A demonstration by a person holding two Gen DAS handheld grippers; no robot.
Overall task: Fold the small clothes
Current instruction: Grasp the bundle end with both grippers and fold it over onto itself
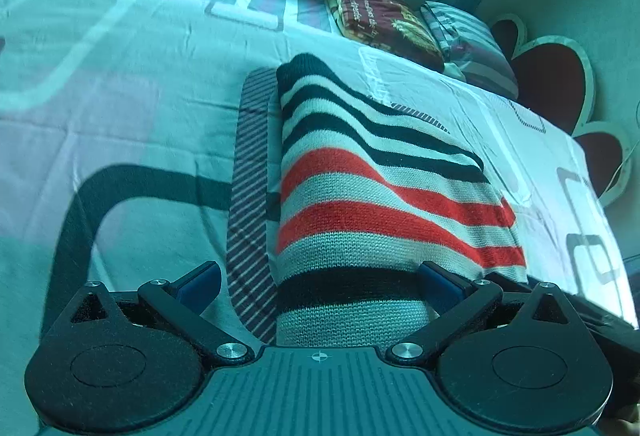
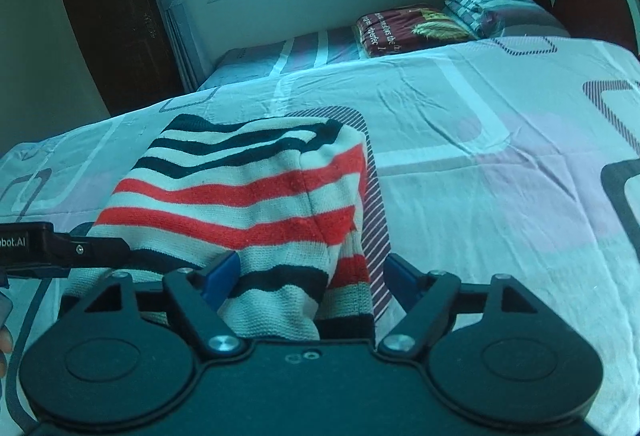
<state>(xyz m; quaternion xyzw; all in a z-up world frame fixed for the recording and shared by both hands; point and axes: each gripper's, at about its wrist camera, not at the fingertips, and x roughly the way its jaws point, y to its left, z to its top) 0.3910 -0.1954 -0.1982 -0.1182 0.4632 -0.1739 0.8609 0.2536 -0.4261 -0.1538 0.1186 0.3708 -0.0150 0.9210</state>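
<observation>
The striped knit garment (image 1: 380, 196) lies folded on the bed (image 1: 120, 84), filling the lower centre of both wrist views. The left gripper (image 1: 320, 284) has its jaws spread wide, with the near hem between them but unclamped. The right gripper (image 2: 312, 276) is likewise spread around its corner of the fabric. Both seem placed at the near edge either to take hold for another fold or to release one.
</observation>
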